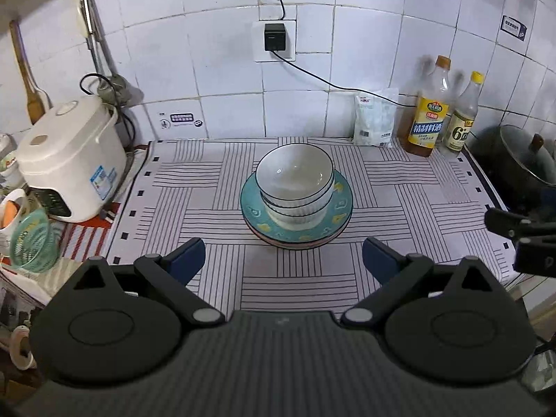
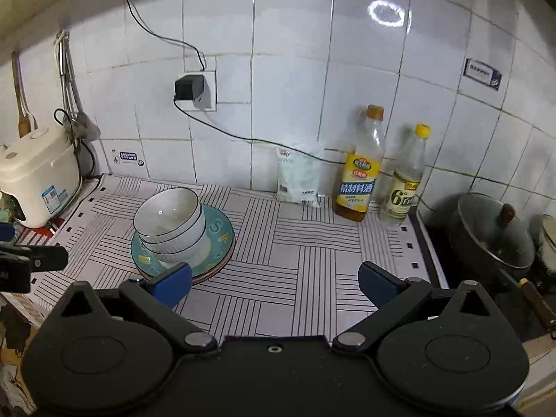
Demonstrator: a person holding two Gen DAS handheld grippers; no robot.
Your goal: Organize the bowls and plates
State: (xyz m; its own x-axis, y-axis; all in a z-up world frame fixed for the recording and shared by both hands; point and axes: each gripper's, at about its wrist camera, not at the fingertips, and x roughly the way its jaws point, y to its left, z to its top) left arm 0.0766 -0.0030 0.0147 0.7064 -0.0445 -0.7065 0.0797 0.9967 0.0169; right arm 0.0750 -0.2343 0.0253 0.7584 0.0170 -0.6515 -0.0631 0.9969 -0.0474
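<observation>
Left wrist view shows three nested bowls (image 1: 295,184) stacked on teal plate (image 1: 297,208), mid-mat, apparently atop a pink plate. Left gripper (image 1: 283,260) and right gripper (image 2: 274,283) gape empty. Glazed, fragile, slippery; grip by rims.

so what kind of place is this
Most likely a home kitchen counter. A white rice cooker sits at the left, two clear plastic condiment bottles stand against the white tiled wall, and a dark lidded pot is on a stove at the right.
</observation>
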